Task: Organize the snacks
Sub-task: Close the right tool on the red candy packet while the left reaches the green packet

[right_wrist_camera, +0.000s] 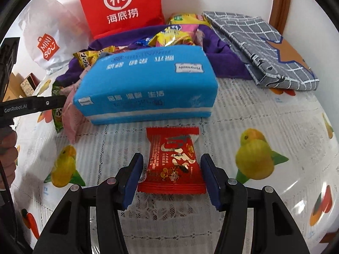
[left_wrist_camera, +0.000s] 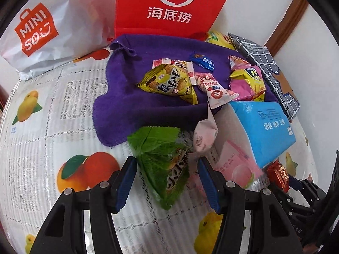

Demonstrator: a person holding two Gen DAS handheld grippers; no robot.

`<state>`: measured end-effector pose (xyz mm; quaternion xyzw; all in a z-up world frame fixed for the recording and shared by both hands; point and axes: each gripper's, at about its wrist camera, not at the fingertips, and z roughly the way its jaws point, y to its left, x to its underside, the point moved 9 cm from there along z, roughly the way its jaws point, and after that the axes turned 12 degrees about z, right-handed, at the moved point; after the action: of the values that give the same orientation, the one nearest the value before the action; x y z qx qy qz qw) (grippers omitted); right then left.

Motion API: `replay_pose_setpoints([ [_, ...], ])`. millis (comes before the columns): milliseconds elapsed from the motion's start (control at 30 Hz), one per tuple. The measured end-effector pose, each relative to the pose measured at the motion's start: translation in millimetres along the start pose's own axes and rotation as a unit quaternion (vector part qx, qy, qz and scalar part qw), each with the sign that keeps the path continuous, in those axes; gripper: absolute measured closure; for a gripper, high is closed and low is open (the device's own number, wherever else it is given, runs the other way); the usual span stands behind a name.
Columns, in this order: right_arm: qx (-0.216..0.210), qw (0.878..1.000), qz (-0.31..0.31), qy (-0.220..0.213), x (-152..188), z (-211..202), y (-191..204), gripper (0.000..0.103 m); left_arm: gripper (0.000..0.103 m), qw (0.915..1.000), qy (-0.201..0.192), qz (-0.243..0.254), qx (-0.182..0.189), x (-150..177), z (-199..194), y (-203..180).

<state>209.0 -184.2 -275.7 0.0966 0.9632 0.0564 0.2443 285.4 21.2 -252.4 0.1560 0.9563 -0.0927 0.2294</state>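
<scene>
Left gripper point(left_wrist_camera: 167, 182) straddles a green triangular snack packet point(left_wrist_camera: 163, 165) on the fruit-print tablecloth point(left_wrist_camera: 53, 127), pads not pressing; behind stand a "MINISO" bag point(left_wrist_camera: 42, 33) and red "Hi" bag point(left_wrist_camera: 169, 6). Right gripper point(right_wrist_camera: 170, 180), jaws apart, flanks a red snack packet point(right_wrist_camera: 172, 163) before a blue "Yunyuexin" tissue pack point(right_wrist_camera: 148, 86).

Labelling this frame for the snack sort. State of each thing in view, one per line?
left gripper: open, astride green snack packet, pads not touching
right gripper: open, astride red snack packet, lying flat
blue tissue pack: sealed, resting on tablecloth
purple cloth: spread out, snacks on it
checked grey fabric: folded
red bag: upright
</scene>
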Motion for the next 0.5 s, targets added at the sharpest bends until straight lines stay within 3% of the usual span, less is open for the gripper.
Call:
replay_pose_setpoints([
  [67, 0.0, 1.0, -0.005, -0.003, 0, 0, 1, 0.047, 0.046, 1.0, -0.001, 0.005, -0.004, 0, 2, -2],
  [233, -0.005, 1.0, -0.007, -0.003, -2, 1, 3, 0.047, 0.064, 0.9999, -0.008, 0.009, -0.002, 0, -1, -1],
  [500, -0.004, 1.0, -0.01, -0.004, -1, 0, 3, 0.047, 0.084, 0.9994, -0.013, -0.023, 0.022, 7, -14, 12],
])
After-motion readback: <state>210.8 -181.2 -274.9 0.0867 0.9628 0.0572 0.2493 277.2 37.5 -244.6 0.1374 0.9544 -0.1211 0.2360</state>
